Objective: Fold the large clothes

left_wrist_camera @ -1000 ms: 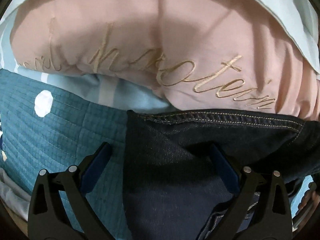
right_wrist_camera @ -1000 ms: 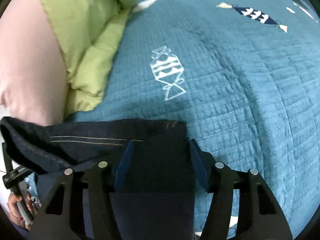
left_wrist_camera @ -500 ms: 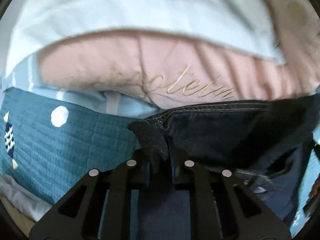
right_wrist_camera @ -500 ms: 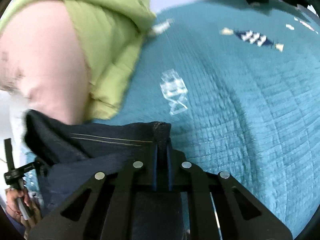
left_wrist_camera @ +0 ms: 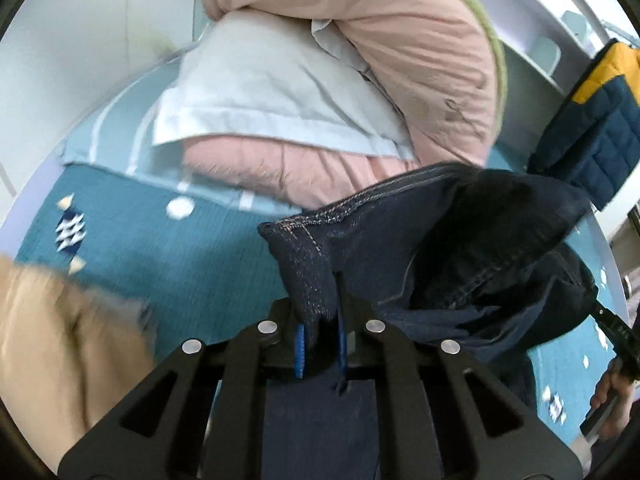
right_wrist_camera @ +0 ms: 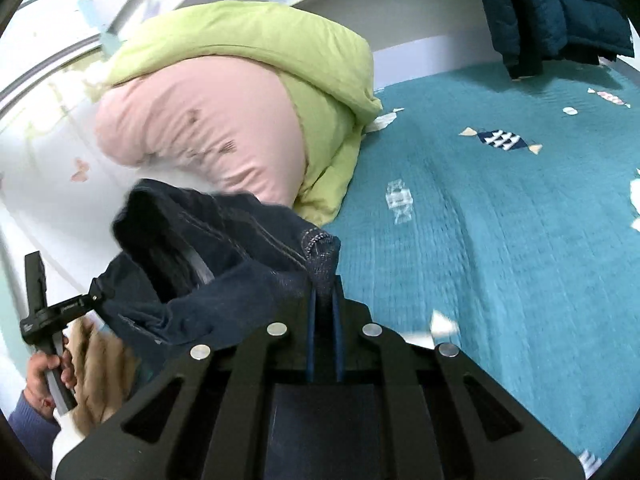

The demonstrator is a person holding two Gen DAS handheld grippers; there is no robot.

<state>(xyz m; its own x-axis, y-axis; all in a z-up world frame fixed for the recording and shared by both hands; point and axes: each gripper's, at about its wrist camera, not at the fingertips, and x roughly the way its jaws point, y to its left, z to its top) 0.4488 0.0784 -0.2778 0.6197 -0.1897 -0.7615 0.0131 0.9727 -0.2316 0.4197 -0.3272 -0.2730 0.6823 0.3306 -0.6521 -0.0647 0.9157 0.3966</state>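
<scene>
colours on the bed as we see them

we see dark indigo jeans [left_wrist_camera: 460, 240] with pale stitching, a teal quilt [right_wrist_camera: 500, 240] with white and navy candy motifs, a pink duvet [right_wrist_camera: 200, 128], a lime-green cover [right_wrist_camera: 260, 40], a pale blue pillow [left_wrist_camera: 260, 92].

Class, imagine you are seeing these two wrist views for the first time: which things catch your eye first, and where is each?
First, the dark denim garment, bunched low in both views, with the left tongs and right tongs each shut on a stitched corner. Behind it rises the pink bedding, topped by a lime-green quilt. The teal bedspread fills the right of the right wrist view.
</scene>
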